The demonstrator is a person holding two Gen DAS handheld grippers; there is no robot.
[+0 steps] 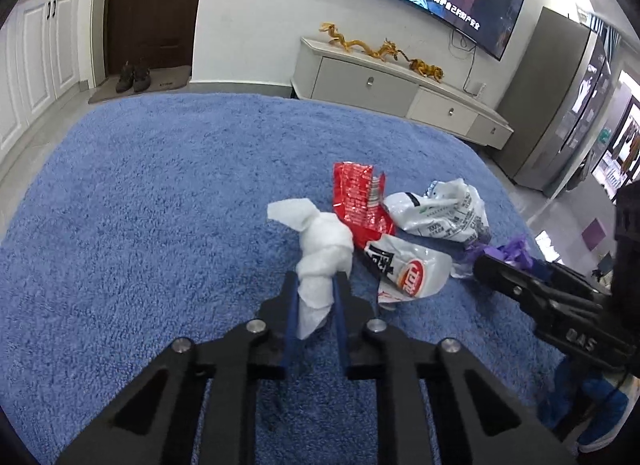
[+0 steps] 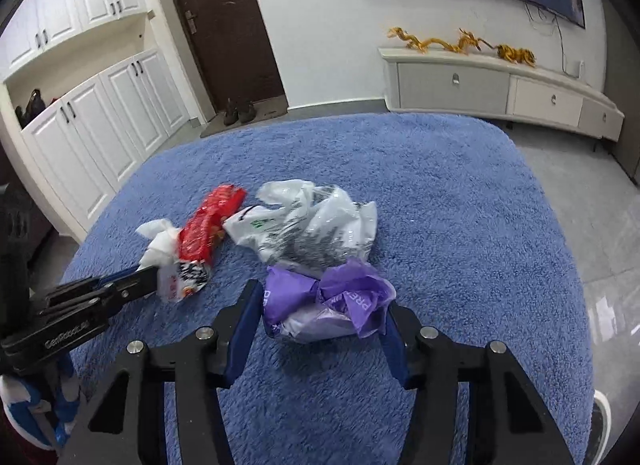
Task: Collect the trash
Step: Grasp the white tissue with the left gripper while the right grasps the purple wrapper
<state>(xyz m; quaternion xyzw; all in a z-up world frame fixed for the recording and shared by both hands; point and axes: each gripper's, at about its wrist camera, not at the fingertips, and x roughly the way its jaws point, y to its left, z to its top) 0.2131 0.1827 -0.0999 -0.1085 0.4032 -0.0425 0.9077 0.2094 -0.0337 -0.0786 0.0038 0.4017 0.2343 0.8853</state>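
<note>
The left claw (image 1: pixel 315 277) reaches forward and slightly downward, its two blue-padded fingers (image 1: pixel 291 305) drawn close together and pinched on the lower end of a twisted white tissue (image 1: pixel 320 249), which stands up between them. The right claw (image 2: pixel 320 309) also points forward and down, its fingers (image 2: pixel 244 325) spread wide on either side of a crumpled purple bag (image 2: pixel 320 301); whether the pads touch it cannot be told. The two claws sit side by side, near each other, each showing in the other's camera.
</note>
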